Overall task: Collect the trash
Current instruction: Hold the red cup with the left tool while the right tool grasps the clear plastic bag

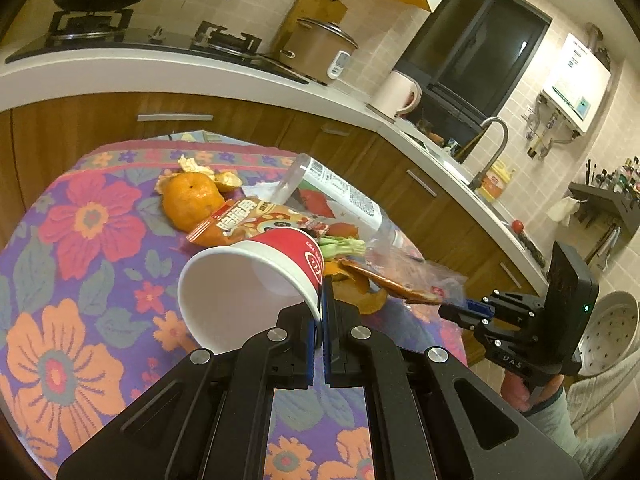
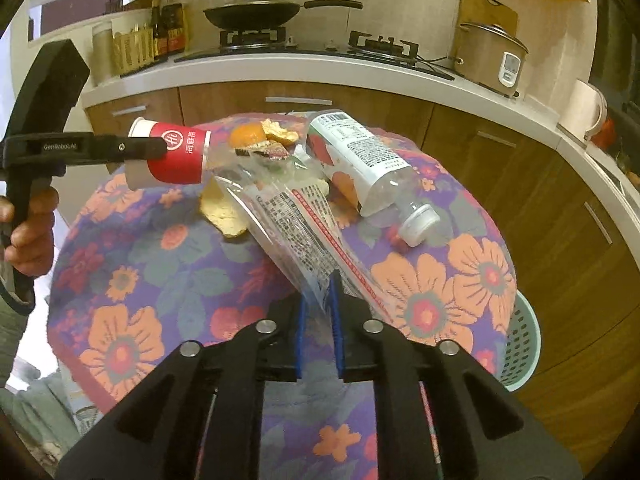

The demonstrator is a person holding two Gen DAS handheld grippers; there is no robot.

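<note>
The left gripper (image 1: 320, 312) clamps the rim of the red paper cup (image 1: 256, 280), lifted above the flowered tablecloth (image 1: 80, 240). The right gripper (image 2: 320, 304) pinches the clear wrapper (image 2: 296, 224), whose far end lies beside the plastic bottle (image 2: 360, 160).

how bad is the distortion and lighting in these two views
Left wrist view: strong fisheye, the counter bows, corners go black, warm dim light, glare on the water heater. Right wrist view: same bending and dark corners, the bag sharp.

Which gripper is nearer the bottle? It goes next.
Right. The right gripper, pinching a wrapper, sits just before the bottle; the left gripper, holding the cup, is farther.
</note>
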